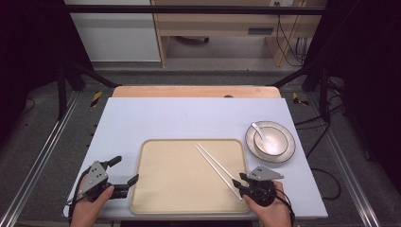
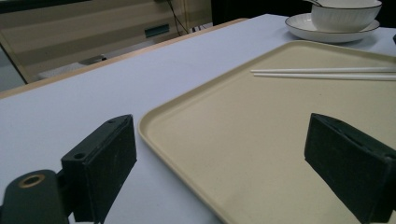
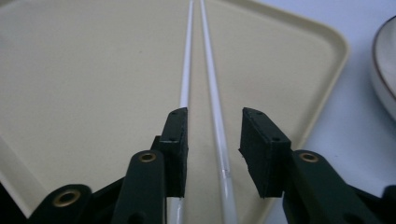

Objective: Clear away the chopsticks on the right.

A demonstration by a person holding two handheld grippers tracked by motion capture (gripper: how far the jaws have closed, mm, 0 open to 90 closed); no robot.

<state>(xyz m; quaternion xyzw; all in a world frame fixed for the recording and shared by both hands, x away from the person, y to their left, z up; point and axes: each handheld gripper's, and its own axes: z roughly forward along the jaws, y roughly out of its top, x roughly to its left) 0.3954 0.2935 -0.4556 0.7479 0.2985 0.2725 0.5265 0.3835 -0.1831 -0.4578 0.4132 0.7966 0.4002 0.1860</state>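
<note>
Right gripper view is showing the right gripper (image 3: 212, 149) at the tray's near corner, jaws parted, pads clear of the white chopsticks (image 3: 205, 70); one stick is lying between the jaws, the other running under the left pad. Judging this as the release step: chopsticks are resting on the beige tray (image 1: 165, 179), slanting from its near right corner toward the middle. Advisable: be opening wider before backing off, pulling straight back along the sticks so neither pad drags them. Left gripper (image 1: 124, 175) is hovering wide open, empty, over the tray's left rim. Farther off, the bowl (image 1: 270, 139) with spoon (image 1: 257, 130) is sitting on its saucer, right of the tray.
</note>
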